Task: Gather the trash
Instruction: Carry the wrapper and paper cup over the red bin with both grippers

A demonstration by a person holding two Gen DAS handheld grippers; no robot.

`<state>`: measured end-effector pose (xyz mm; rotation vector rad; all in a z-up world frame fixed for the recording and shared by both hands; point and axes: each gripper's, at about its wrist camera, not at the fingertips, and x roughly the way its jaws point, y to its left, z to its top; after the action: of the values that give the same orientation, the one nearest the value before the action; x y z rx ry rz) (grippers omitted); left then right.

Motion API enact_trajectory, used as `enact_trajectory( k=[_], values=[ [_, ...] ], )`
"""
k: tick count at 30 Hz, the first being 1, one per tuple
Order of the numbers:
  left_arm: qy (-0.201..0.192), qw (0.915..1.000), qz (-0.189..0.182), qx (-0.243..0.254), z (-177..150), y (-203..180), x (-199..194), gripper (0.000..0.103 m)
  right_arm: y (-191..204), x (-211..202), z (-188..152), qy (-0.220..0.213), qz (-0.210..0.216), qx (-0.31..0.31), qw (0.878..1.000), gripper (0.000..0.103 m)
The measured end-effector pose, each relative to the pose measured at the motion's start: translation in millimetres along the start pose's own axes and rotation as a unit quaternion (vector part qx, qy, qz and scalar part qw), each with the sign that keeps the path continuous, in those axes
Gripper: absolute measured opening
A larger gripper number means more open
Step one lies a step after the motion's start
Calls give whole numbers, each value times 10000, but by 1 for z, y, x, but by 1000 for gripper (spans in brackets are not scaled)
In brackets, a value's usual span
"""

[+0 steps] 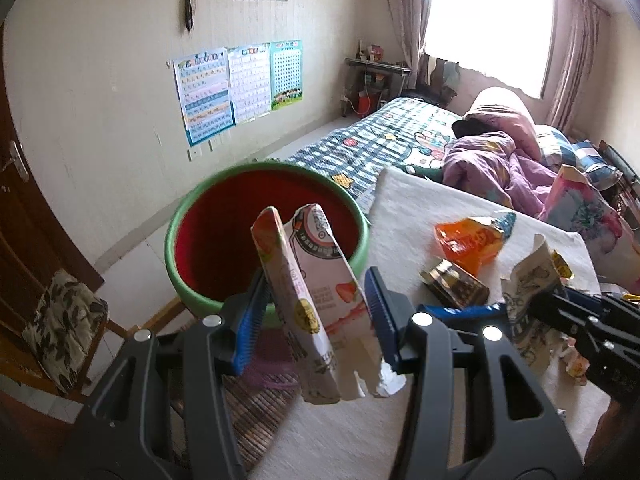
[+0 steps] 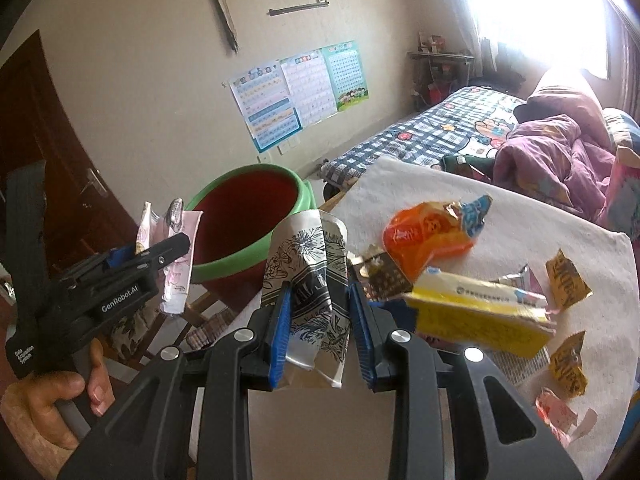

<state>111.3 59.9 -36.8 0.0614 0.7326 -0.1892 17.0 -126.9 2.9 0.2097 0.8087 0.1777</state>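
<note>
My left gripper (image 1: 318, 292) is shut on a pink strawberry milk carton (image 1: 316, 304), held near the rim of the red basin with a green rim (image 1: 176, 216). It also shows in the right wrist view (image 2: 160, 248), with the carton (image 2: 176, 276) beside the basin (image 2: 248, 264). My right gripper (image 2: 320, 312) is shut on a black-and-white patterned wrapper (image 2: 312, 280), over the table's near left edge. The right gripper appears in the left wrist view (image 1: 516, 308), holding the wrapper (image 1: 532, 280).
On the white cloth-covered table (image 2: 400, 188) lie an orange snack bag (image 2: 432, 232), a yellow box (image 2: 480, 316), a dark gold wrapper (image 2: 380, 276), several small yellow and pink wrappers (image 2: 568, 280). The basin stands on a wooden chair. A bed (image 1: 380, 136) lies behind; a door is at left.
</note>
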Motion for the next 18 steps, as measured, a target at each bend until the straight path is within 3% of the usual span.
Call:
enact_trajectory(
  k=[18],
  values=[
    [63,9999,-20,-81,27,37,40,47,26,42,33,83,58,-17,9999,29]
  ],
)
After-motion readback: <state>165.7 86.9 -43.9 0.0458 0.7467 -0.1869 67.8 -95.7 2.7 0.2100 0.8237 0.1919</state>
